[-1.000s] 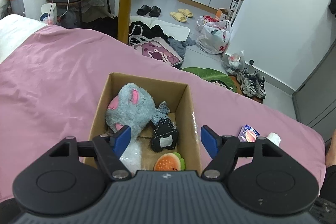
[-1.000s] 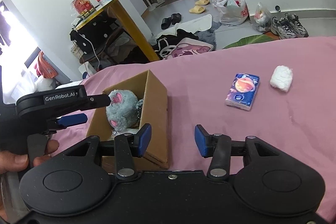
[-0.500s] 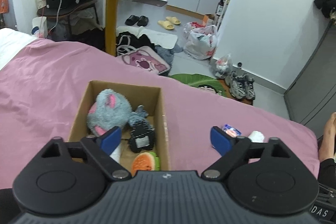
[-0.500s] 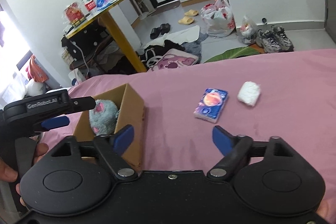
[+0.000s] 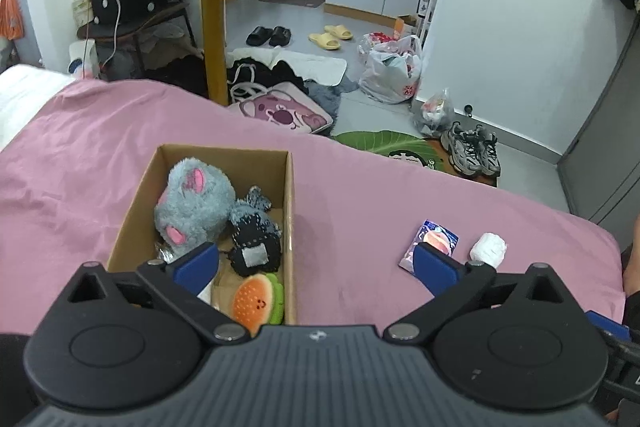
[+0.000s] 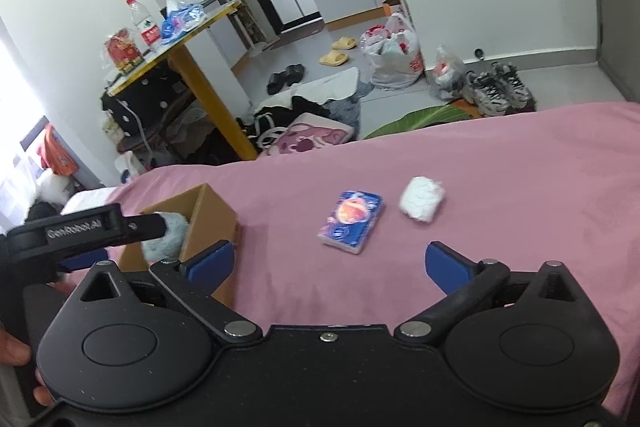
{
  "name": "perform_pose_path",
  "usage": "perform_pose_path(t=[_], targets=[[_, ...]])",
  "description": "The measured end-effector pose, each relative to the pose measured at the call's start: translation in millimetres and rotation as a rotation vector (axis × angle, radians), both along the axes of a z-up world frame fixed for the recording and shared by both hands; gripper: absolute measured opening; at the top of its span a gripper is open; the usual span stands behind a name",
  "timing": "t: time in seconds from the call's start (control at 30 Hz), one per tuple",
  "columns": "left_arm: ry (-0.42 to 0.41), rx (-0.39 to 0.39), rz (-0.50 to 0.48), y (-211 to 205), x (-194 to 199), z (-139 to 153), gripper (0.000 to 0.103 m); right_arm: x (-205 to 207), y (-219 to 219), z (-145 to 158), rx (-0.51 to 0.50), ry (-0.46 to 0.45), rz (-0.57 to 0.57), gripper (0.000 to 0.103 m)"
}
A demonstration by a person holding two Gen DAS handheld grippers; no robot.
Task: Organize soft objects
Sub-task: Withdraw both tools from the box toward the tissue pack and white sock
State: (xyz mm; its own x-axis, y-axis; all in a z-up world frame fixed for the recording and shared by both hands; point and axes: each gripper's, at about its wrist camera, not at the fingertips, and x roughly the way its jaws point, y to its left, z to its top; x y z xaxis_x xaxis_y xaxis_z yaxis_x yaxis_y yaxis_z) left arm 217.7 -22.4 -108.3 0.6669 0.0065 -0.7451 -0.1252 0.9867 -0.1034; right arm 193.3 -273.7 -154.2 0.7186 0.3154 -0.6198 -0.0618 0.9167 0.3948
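Observation:
An open cardboard box [image 5: 138,191] [image 6: 210,213] rests on the pink bedspread [image 5: 80,151]. Inside lie a grey plush mouse [image 5: 194,205], a small black-and-grey knitted toy [image 5: 254,235] and a burger-shaped plush [image 5: 256,301]. To the right on the spread lie a blue tissue pack [image 6: 352,221] [image 5: 428,239] and a white wad [image 6: 422,201] [image 5: 488,249]. My left gripper [image 5: 316,265] hovers open over the box's near right corner, holding nothing. My right gripper [image 6: 328,265] is open and empty, just short of the tissue pack.
Beyond the bed's far edge the floor holds a pink bag [image 5: 280,107], plastic bags [image 5: 394,69], sneakers [image 5: 474,149] and slippers [image 5: 330,35]. A yellow-legged table [image 5: 212,27] with bottles stands behind. A person's hand [image 6: 16,347] holds the left gripper handle.
Both grippers opened wider and pulled back and up from the box. The right gripper swung right, toward the tissue pack and white wad.

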Motion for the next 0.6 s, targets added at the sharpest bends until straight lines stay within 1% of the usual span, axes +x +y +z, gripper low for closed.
perform_pose_path(t=[0.17, 0.23, 0.37, 0.5, 0.6], targets=[[-0.009, 0.008, -0.013, -13, 0, -4, 0.103, 0, -15, -6, -0.002, 0.01, -0.022, 0.103], [-0.015, -0.001, -0.016, -18, 1, -6, 0.103, 0, -20, -8, -0.005, 0.008, -0.028, 0.103], [-0.046, 0.003, -0.028, -32, 1, -8, 0.103, 2, -32, -10, 0.003, 0.011, -0.043, 0.103], [-0.046, -0.002, -0.054, -45, 5, -12, 0.103, 6, -42, -13, 0.007, 0.01, -0.057, 0.103], [-0.047, -0.004, -0.056, -52, 8, -15, 0.103, 10, -48, -15, 0.007, 0.015, -0.064, 0.103]])
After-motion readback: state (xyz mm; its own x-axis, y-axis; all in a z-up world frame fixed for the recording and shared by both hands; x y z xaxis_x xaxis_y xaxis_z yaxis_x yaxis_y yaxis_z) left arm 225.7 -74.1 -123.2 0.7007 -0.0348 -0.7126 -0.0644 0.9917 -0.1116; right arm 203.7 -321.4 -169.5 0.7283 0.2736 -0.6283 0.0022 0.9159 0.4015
